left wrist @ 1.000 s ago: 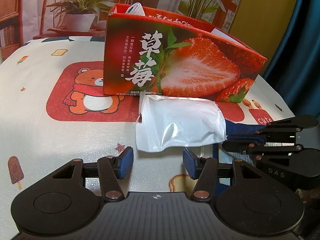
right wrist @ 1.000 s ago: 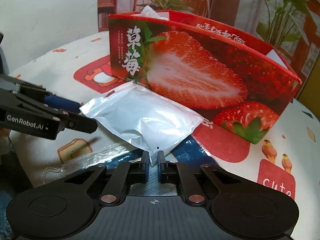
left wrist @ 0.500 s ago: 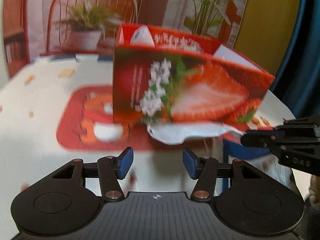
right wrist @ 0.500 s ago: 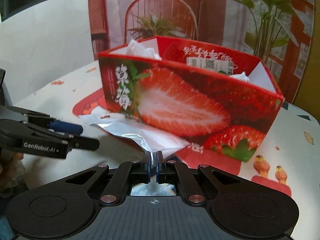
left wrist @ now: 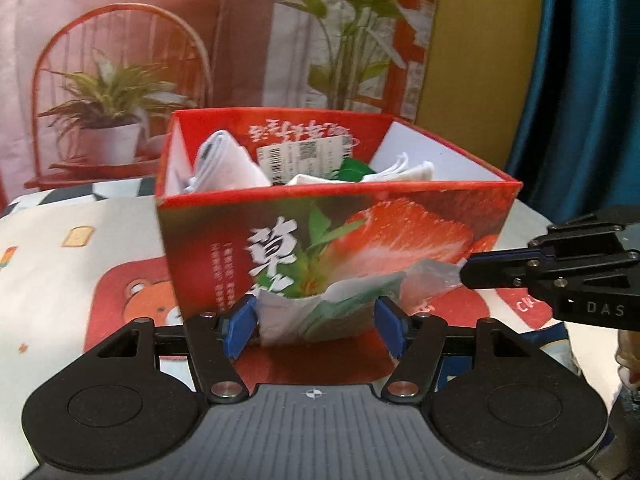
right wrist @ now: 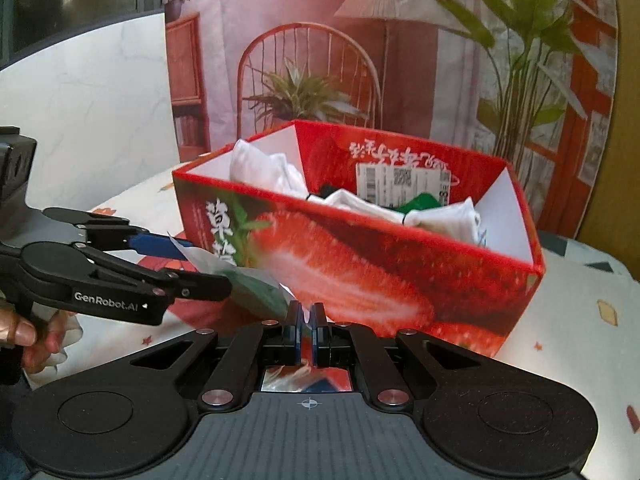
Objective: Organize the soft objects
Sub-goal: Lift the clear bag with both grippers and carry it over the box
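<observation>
A clear plastic packet hangs in the air in front of the red strawberry box. My right gripper is shut on one edge of the packet. My left gripper is open, with its blue pads on either side of the packet's other end. In the right wrist view the left gripper's fingers straddle the packet. The box holds several white folded cloths and something green.
The box stands on a table with a cartoon bear cloth. A printed backdrop with a chair and plants hangs behind. A blue curtain is at the right.
Both grippers rose, and the right gripper lifted the packet off the table. The left gripper's open pads now straddle the packet. The box's inside has come into view.
</observation>
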{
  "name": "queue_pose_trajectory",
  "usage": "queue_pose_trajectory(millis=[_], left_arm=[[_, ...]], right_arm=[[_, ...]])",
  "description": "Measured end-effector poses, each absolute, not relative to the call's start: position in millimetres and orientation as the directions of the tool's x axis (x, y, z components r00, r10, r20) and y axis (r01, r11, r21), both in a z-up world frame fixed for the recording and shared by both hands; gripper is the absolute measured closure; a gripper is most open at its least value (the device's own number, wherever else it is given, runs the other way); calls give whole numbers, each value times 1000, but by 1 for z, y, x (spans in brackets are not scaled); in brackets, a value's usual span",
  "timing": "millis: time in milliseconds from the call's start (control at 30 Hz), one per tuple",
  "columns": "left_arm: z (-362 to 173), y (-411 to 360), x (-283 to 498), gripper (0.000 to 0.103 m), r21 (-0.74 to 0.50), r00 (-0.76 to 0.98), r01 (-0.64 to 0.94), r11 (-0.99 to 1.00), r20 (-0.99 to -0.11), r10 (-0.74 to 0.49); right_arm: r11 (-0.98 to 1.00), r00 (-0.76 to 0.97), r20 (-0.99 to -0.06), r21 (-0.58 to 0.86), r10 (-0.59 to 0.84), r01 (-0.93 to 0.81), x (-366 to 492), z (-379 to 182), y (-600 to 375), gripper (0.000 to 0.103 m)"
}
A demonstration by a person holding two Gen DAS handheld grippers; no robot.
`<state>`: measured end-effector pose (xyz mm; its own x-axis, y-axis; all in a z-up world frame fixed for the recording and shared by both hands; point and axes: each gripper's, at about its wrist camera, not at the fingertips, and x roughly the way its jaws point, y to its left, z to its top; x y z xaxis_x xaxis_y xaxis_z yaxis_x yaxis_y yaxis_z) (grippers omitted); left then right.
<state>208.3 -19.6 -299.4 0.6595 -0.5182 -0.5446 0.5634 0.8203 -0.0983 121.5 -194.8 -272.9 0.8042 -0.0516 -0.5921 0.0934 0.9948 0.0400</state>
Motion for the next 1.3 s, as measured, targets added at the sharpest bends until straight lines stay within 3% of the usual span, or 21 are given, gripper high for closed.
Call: queue_pose_trajectory(millis=[133, 333, 500, 600, 633, 900, 1000, 1300], left_arm=[[-302, -26, 213, 46, -85, 653, 578, 812, -549, -522], [-310, -26, 216, 49, -76, 648, 570, 818, -570, -504], [-310, -19, 220, 66, -92, 651, 560, 824, -566, -506], [-311, -18, 222, 74, -90, 656, 555, 827, -564, -502], [-311, -18, 223, 77, -91, 655, 554, 828, -565, -501], [-314, -21, 225, 75, -96, 645, 555, 827, -579, -499], [-315, -21, 226, 75, -104, 637, 558, 823, -581, -506], [-317, -27, 227, 72, -125, 618, 581, 804, -576, -536]], right_arm=[[994, 811, -582, 39, -58, 100, 126, -271, -199, 99], [993, 819, -569, 42, -69, 113, 130, -270, -205, 99], [992, 827, -558, 45, -73, 118, 134, -270, -208, 99], [991, 834, -547, 49, -76, 123, 132, -273, -209, 89], [991, 831, -551, 47, -78, 124, 132, -275, -210, 80], [986, 806, -583, 52, -100, 160, 135, -297, -221, 78], [985, 796, -597, 57, -99, 165, 138, -302, -225, 66], [991, 783, -620, 63, -52, 116, 152, -312, -216, 66]])
